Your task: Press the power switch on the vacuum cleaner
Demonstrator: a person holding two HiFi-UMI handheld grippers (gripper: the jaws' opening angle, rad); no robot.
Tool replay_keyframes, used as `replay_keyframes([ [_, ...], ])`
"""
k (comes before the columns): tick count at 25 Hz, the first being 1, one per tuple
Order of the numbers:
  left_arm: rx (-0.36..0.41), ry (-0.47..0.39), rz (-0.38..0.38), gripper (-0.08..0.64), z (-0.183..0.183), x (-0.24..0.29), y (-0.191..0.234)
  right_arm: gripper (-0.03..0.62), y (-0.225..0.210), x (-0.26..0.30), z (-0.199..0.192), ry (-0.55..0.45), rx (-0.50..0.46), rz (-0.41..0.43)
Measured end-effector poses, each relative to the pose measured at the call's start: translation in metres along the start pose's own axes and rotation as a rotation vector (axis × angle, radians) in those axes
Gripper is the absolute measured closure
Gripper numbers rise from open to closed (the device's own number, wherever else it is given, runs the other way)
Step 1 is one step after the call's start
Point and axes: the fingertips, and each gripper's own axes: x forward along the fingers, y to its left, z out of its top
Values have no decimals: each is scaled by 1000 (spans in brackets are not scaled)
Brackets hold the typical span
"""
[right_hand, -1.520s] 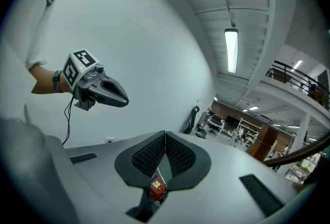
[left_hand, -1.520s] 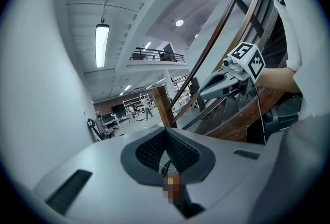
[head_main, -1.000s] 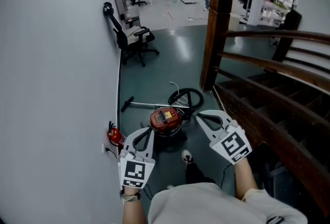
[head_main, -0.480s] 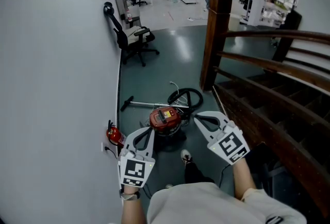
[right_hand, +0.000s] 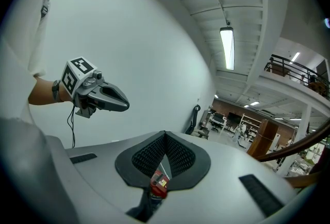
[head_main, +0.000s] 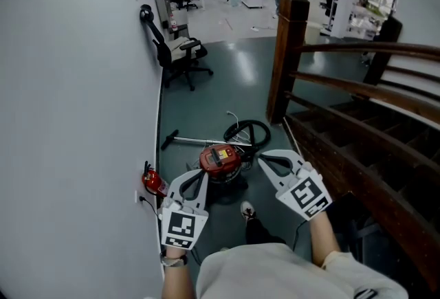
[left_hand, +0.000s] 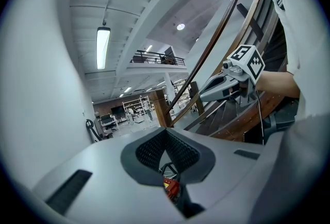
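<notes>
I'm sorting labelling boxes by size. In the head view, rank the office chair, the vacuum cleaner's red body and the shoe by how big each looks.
1. office chair: largest, though it stands farther off.
2. vacuum cleaner's red body.
3. shoe: clearly smallest.

Dim up close, brighter far back. Glare on the floor (head_main: 237,67). Bent, dark edges in both gripper views.

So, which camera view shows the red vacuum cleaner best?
The head view. There almost the whole vacuum cleaner stands on the floor, with its hose and wand. The left gripper view and the right gripper view each show only a small red part of it, through the gap below the closed jaws.
</notes>
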Motion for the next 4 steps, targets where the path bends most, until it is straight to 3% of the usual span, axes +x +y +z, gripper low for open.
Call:
replay_keyframes([
  [4, 2, 5, -4, 560, -1, -2, -2, 565, 4, -1, 0, -4, 1, 5],
])
